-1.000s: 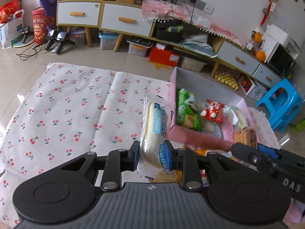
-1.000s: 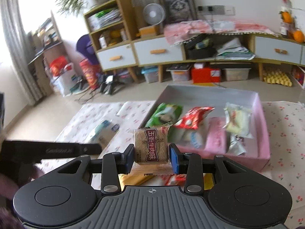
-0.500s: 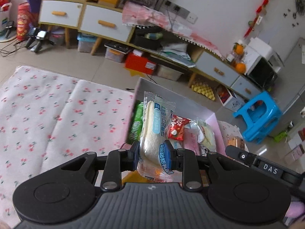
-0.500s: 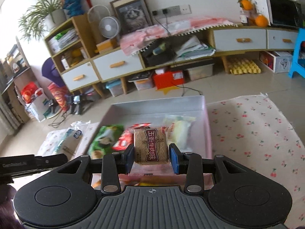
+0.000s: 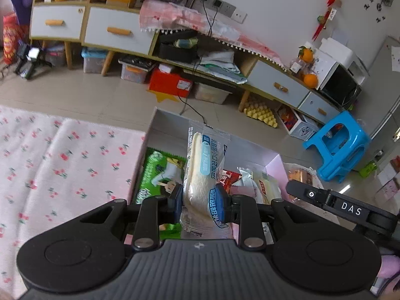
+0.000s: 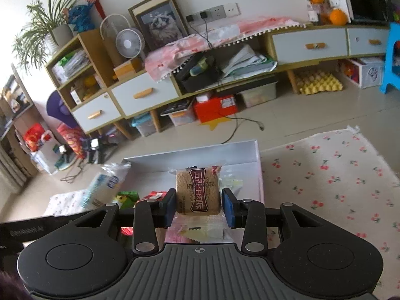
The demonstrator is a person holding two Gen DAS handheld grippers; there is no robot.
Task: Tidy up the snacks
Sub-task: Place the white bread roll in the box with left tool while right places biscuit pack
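The left tongs (image 5: 198, 201) squeeze a white bread pack (image 5: 200, 172) above the pink box (image 5: 273, 165). The right tongs (image 6: 198, 206) squeeze a brown cracker pack (image 6: 197, 191) above it too. Inside lie a green pack (image 5: 156, 172) and other snacks.

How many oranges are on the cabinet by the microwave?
2 visible. One orange sits farther back near the wall, the other orange closer, just left of the microwave. More may be hidden behind the clutter there.

Box (image 6: 258, 165) far end bare (near end snack-crowded).
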